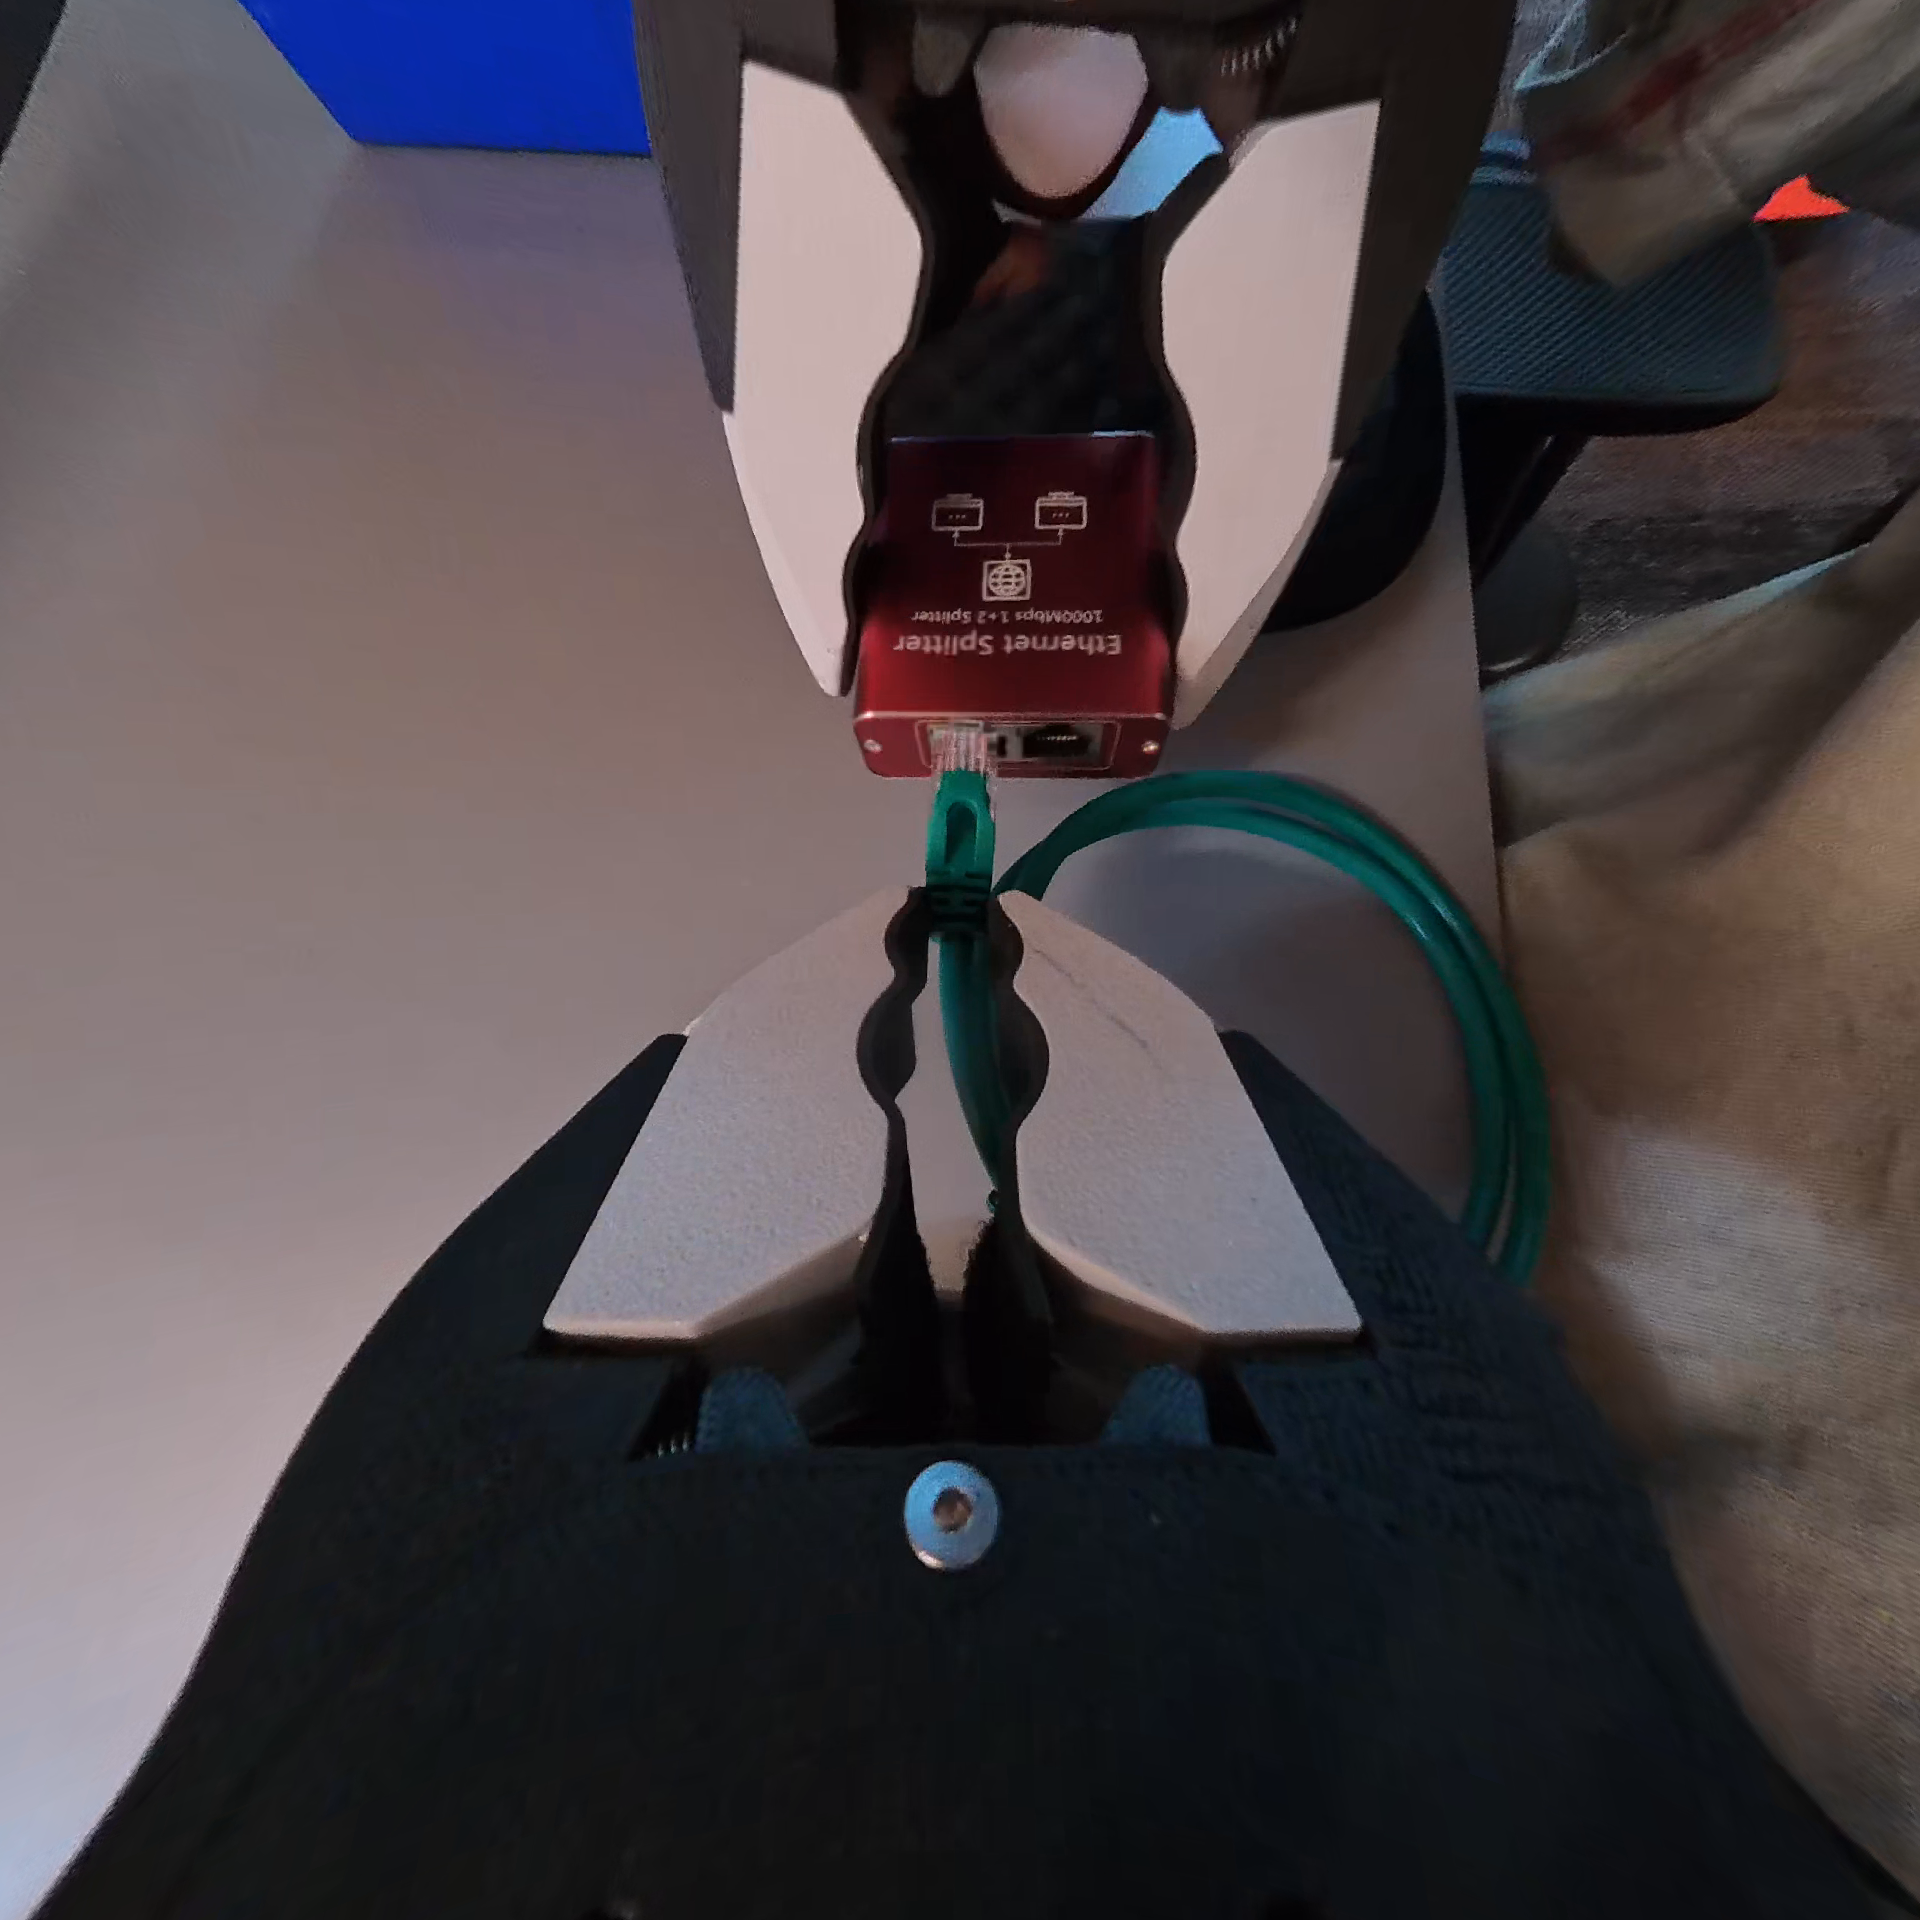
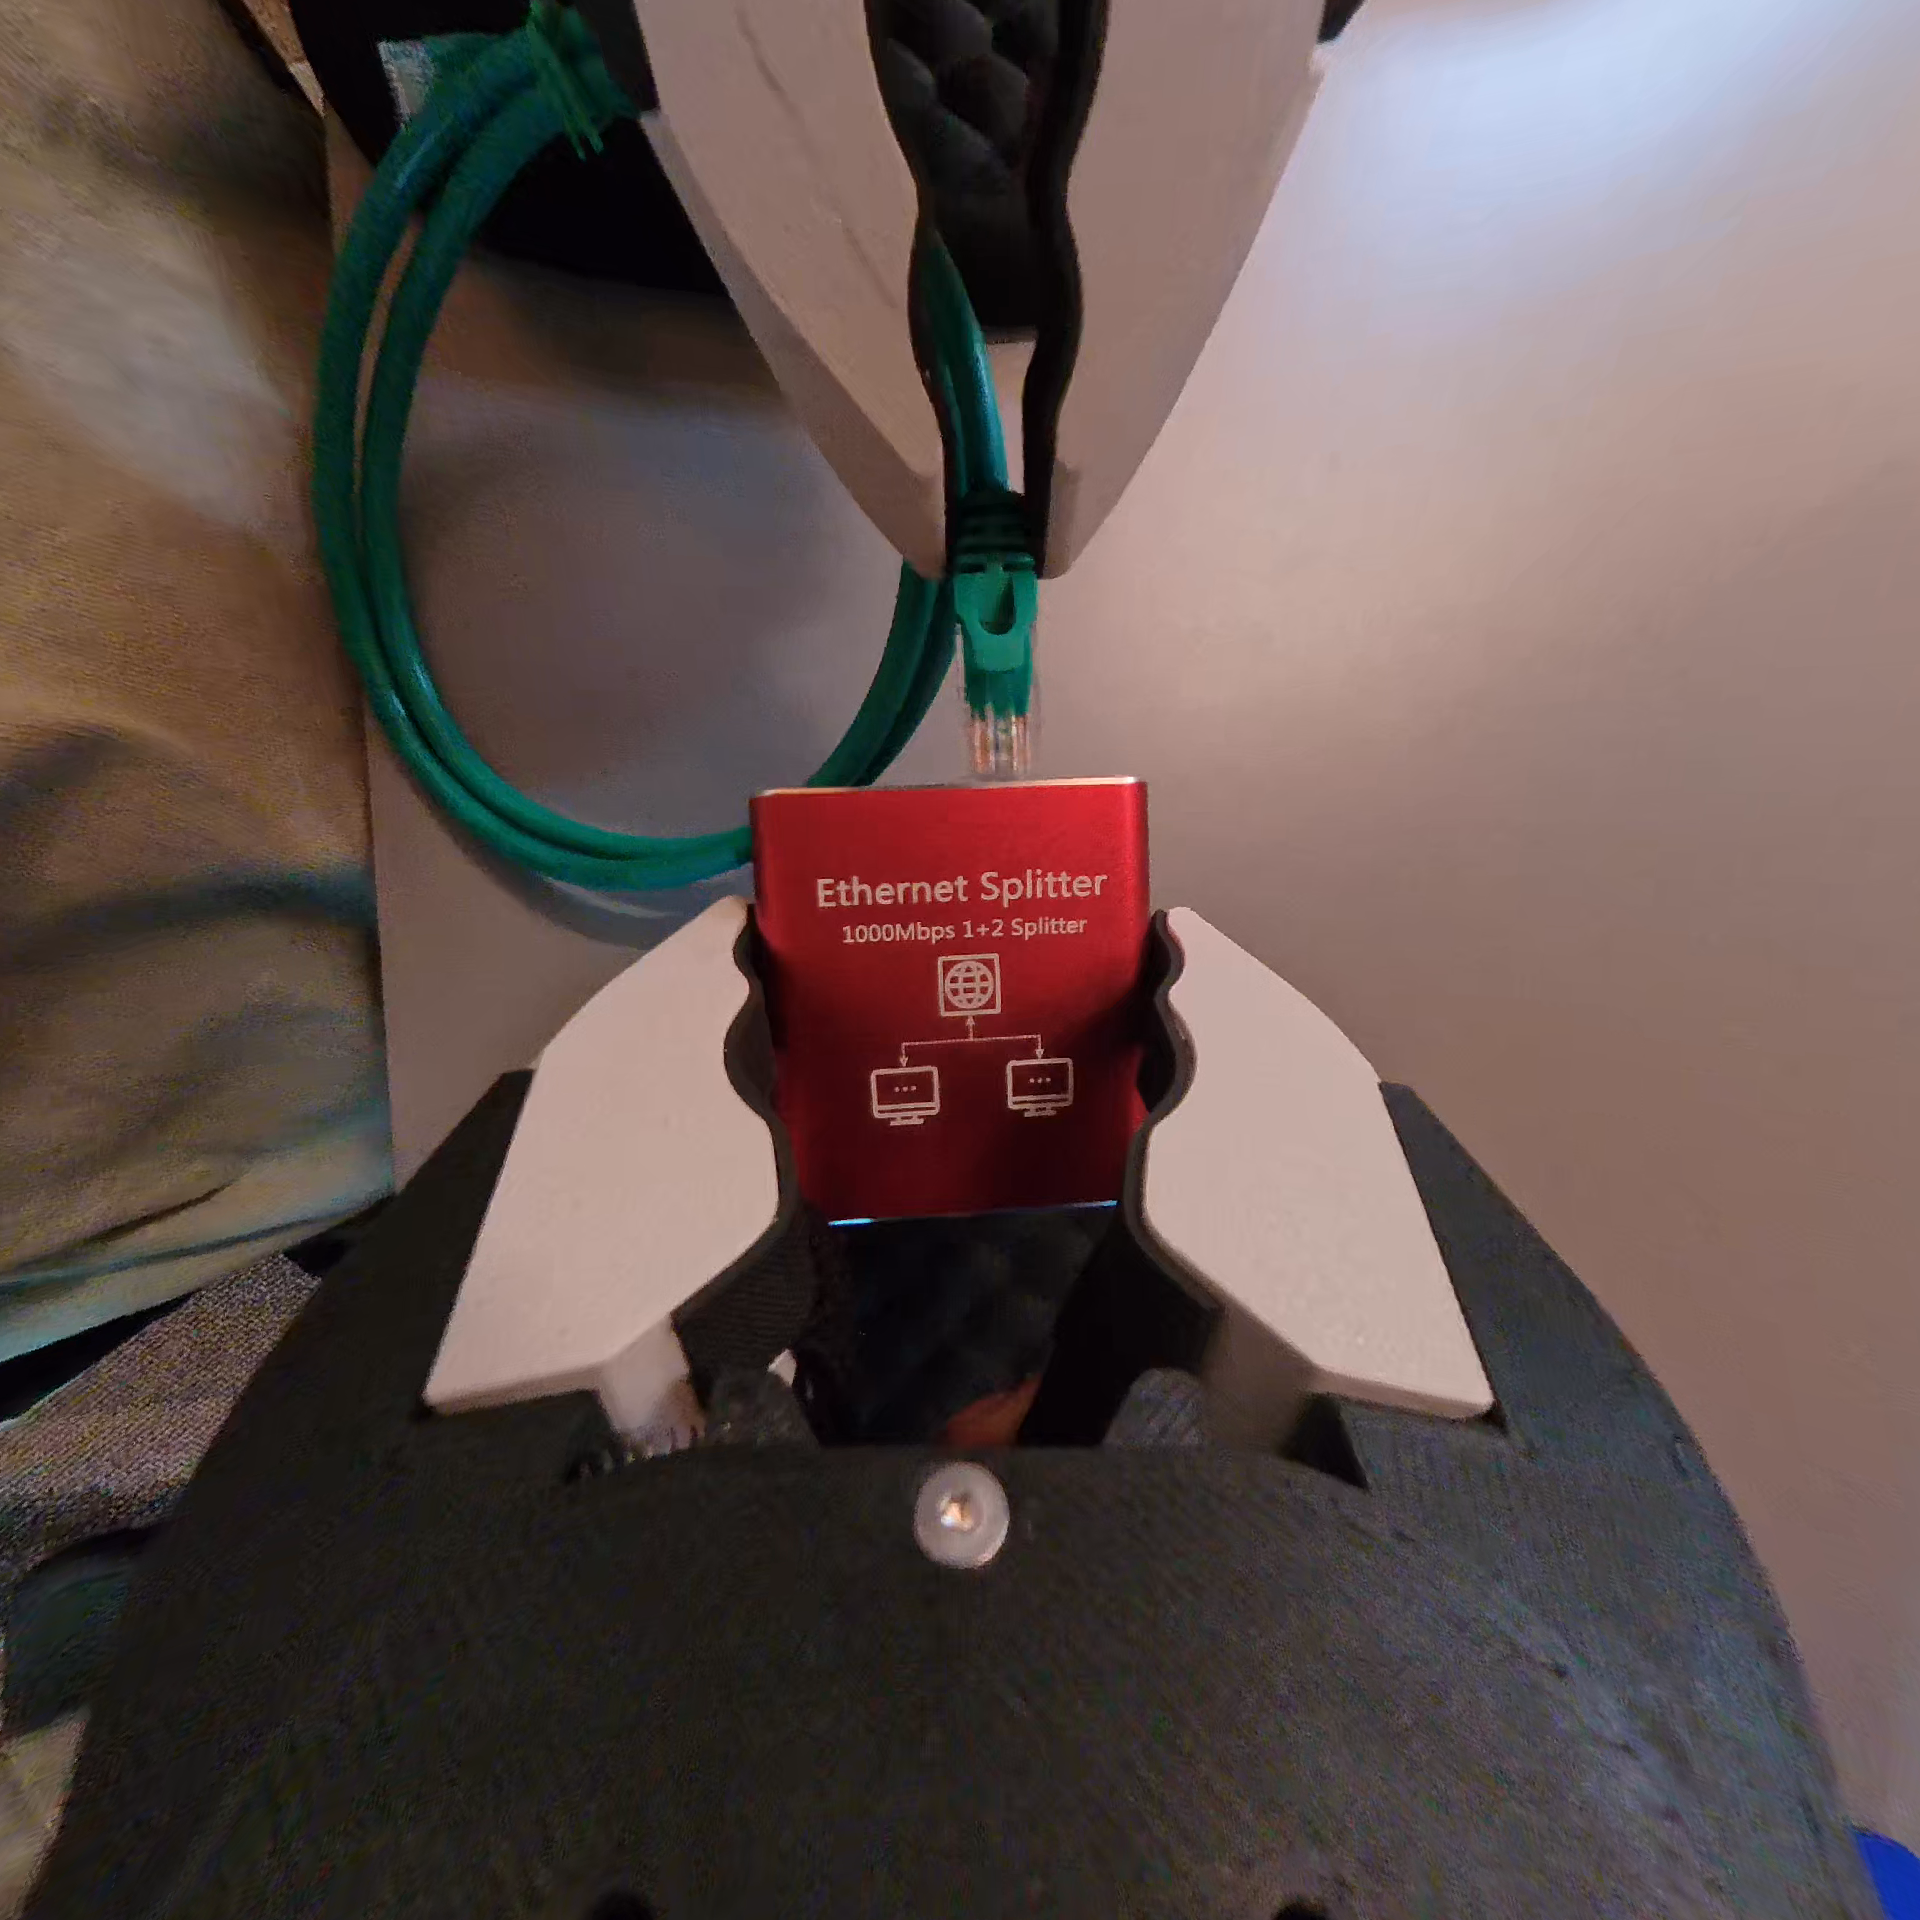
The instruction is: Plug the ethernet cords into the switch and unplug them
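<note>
My right gripper (image 2: 951, 935) is shut on a small red metal switch box (image 2: 951, 997), holding it by its sides above the table; the box also shows in the left wrist view (image 1: 1013, 592). My left gripper (image 1: 954, 914) is shut on the boot of a green ethernet cord (image 1: 961, 831). Its clear plug tip (image 1: 958, 748) sits in the box's left port as seen in the left wrist view; the port beside it (image 1: 1060, 743) is empty. The cord loops (image 1: 1455, 987) off to the side. In the right wrist view the left gripper (image 2: 997, 561) comes from above with the plug (image 2: 995, 727) at the box's far face.
A pale grey table (image 1: 364, 623) lies under both grippers. A blue box (image 1: 457, 73) stands at its far edge. A beige fabric-covered surface (image 1: 1714, 1039) lies beyond the table's right edge, and a dark chair base (image 1: 1610, 312) is farther back. Across from one pair of fingers to the other is roughly 5 centimetres.
</note>
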### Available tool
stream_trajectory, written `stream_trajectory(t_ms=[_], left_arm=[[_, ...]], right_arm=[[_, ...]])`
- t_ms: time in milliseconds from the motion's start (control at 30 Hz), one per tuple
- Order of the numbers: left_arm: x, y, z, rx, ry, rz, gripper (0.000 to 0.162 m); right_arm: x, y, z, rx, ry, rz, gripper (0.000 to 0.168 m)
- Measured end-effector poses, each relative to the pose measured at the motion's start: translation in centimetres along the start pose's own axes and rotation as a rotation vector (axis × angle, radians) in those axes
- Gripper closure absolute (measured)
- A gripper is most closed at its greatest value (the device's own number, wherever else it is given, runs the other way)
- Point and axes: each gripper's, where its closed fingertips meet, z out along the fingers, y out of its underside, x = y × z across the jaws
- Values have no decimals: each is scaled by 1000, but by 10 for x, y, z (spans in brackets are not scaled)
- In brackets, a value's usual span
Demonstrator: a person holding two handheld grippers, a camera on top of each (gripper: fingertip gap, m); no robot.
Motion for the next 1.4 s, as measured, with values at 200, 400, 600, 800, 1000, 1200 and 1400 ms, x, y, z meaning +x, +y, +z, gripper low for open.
stream_trajectory(t_ms=[200, 400, 600, 800, 1000, 1200, 1400], left_arm=[[1, 2, 2, -18, -17, 34, 152], [2, 2, 5, -33, -23, 58, 152], [4, 3, 4, -23, -6, 45, 152], [9, 1, 6, -28, 0, 57, 152], [9, 1, 8, -33, -2, 66, 152], [9, 1, 18, -48, -9, 83, 153], [12, -33, 11, 157, 65, 3, 153]], right_arm=[[-1, 0, 0, 17, 0, 6, 98], [-1, 2, 0, 11, 0, 9, 98], [2, 4, 0, 11, 15, 19, 98], [6, 4, 0, 27, 28, 24, 98], [7, 4, 1, 15, 37, 15, 98], [6, 8, 8, -1, 33, 14, 98], [6, 10, 17, 18, 31, 21, 100]])
